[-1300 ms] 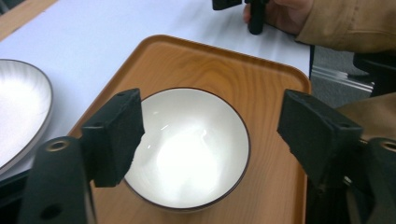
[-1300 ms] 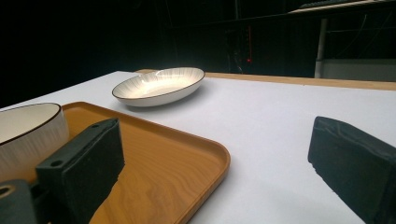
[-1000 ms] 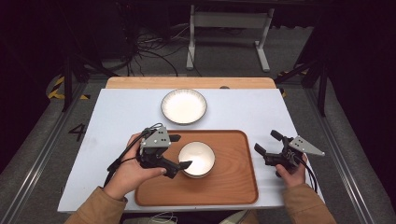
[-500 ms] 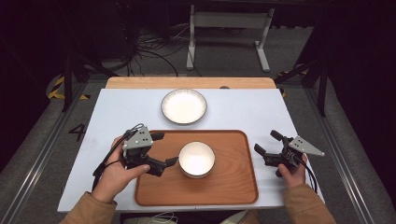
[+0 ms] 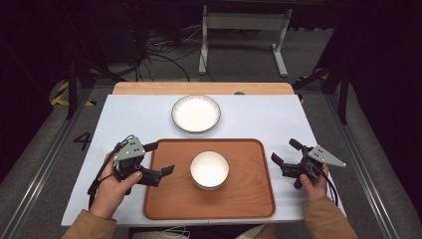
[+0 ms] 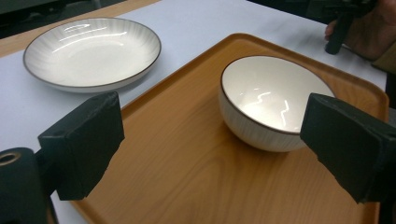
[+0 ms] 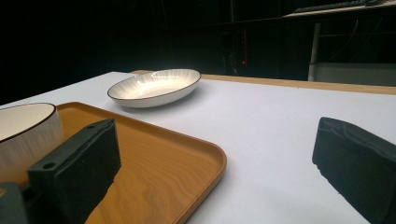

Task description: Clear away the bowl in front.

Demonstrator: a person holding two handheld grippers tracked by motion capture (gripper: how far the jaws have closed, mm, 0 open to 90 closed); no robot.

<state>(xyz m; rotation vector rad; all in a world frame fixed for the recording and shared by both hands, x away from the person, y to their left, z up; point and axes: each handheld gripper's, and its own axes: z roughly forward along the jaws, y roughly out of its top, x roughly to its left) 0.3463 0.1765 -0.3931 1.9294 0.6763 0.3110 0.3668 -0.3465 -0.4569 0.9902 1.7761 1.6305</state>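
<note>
The white bowl sits on the wooden tray, your landmark here, around its middle. Your left gripper hangs over the tray's left edge, jaws spread wide and empty, the bowl just ahead of them. Your right gripper rests off the tray's right edge, its jaws just opened wider, nothing between them. The plate lies beyond the tray's far edge.

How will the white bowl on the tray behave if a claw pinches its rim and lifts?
The bowl looks like glazed ceramic: rigid, probably heavy for its size, likely to chip if dropped. Its glossy surface shows sharp reflections, so the pads may slip on the thin dark-edged rim. It narrows towards its base on the smooth wooden tray, so a sideways push would likely slide it rather than tip it.
</note>
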